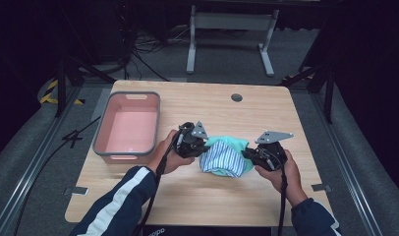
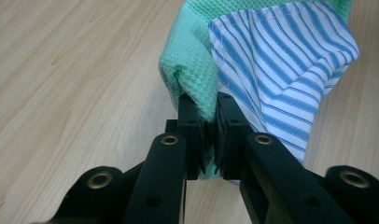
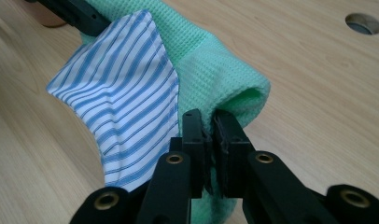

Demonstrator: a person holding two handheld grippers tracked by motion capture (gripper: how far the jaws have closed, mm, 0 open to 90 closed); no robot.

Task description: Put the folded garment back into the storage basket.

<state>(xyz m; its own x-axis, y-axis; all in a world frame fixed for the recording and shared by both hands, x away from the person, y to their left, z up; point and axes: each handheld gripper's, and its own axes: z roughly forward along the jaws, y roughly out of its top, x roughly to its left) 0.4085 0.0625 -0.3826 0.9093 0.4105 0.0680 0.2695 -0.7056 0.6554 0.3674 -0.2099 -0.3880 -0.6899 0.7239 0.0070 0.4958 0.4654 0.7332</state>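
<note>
A green waffle-weave cloth [image 1: 235, 143] with a blue-and-white striped panel [image 1: 224, 159] lies bunched at the middle of the wooden table. My left gripper [image 1: 196, 145] is at its left edge, shut on a fold of the green cloth [image 2: 192, 65] beside the striped panel [image 2: 285, 70]. At the cloth's right edge, my right gripper [image 1: 254, 156] is shut on another green fold [image 3: 225, 79], with the striped panel [image 3: 127, 93] to its left. The left gripper's jaws show at the top left of the right gripper view.
A pink bin with a grey rim [image 1: 100, 142] stands empty on the table's left side. A round cable hole [image 1: 237, 97] sits near the far edge, also seen as a hole [image 3: 362, 23]. A white desk frame [image 1: 231, 22] stands on the floor beyond.
</note>
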